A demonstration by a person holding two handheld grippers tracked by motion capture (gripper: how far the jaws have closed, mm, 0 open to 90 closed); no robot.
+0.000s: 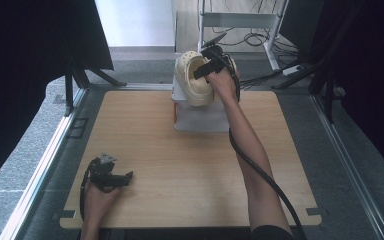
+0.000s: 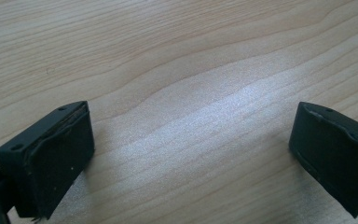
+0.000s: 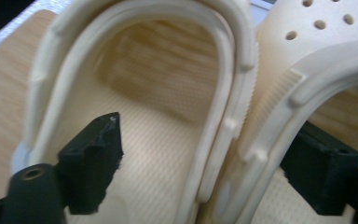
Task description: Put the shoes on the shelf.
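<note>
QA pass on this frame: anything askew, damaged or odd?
Mostly tidy. The left cream clog juts past the white rack edge, tilted on its side. The right gripper straddles both clogs' adjoining walls, pads clear. One pad looks frayed at its edge.

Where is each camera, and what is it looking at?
High view: above the table, looking down; both forearms, left gripper.
Left gripper view: on that gripper, facing bare wood; two black jaws apart.
Right gripper view: on the right gripper, jaws open astride two cream clogs' touching rims.
Shared: clogs, high and right.
</note>
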